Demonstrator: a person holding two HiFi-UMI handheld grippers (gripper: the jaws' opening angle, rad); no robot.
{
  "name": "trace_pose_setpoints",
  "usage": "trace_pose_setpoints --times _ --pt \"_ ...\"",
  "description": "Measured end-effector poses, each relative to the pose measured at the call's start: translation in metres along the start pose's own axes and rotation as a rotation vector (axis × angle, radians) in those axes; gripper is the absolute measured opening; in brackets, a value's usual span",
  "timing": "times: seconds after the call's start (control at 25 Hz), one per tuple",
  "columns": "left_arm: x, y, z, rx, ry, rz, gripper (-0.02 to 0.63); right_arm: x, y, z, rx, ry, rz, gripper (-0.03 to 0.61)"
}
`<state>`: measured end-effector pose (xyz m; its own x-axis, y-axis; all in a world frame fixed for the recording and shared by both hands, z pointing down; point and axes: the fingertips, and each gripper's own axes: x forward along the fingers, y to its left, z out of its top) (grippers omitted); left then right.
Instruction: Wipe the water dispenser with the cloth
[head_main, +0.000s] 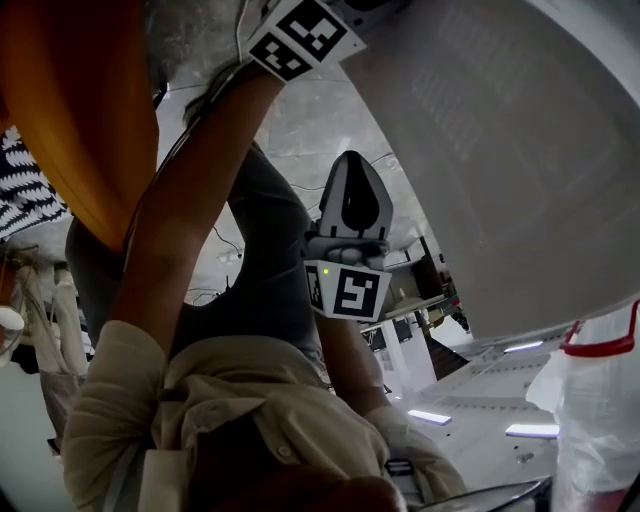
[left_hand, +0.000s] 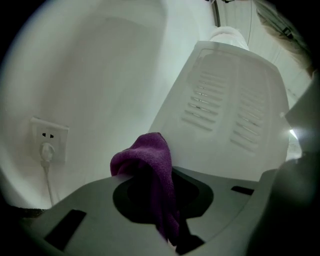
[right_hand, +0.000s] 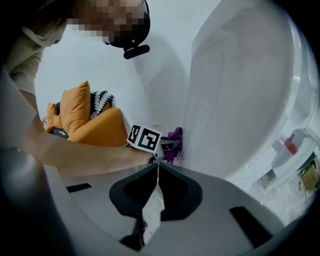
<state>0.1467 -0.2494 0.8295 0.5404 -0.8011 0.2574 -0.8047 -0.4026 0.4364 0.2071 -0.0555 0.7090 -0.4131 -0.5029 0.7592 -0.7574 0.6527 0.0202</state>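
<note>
The white water dispenser (left_hand: 235, 110) has slotted vents on the panel facing me. My left gripper (left_hand: 148, 169) is shut on a purple cloth (left_hand: 150, 160), which bunches out past the jaws and lies close to that panel. In the right gripper view the left gripper's marker cube (right_hand: 145, 138) and the cloth (right_hand: 175, 142) sit right at the dispenser (right_hand: 240, 85), and the cloth looks pressed to its side. My right gripper (right_hand: 157, 166) hangs back from the dispenser, shut with nothing held. The head view shows the right gripper (head_main: 348, 240) beside the dispenser's wall (head_main: 520, 150).
A wall socket (left_hand: 47, 142) with a plug and cable is left of the dispenser. An orange cushion (right_hand: 82, 117) lies behind the left arm. A white bag with red trim (head_main: 600, 400) hangs at the right. A red-capped container (right_hand: 292, 147) stands beyond the dispenser.
</note>
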Motion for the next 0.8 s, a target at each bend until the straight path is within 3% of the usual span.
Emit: trace_pose_setpoints --times 0.12,0.48,0.64,0.8 --pt "-0.004 -0.022 -0.02 -0.03 0.024 -0.044 0.067 0.002 0.001 0.007 0.001 -0.005 0.004 0.026" --pt "-0.05 -0.142 -0.15 -0.186 0.242 -0.199 0.067 0.0 0.016 -0.002 0.008 0.001 0.015 0.026" --pt "-0.044 -0.137 -0.15 -0.158 0.256 -0.208 0.067 -0.001 0.018 -0.001 0.013 0.001 0.016 0.026" --pt "-0.027 -0.091 -0.131 -0.099 0.254 -0.154 0.067 -0.002 0.018 -0.003 0.017 0.003 0.014 0.026"
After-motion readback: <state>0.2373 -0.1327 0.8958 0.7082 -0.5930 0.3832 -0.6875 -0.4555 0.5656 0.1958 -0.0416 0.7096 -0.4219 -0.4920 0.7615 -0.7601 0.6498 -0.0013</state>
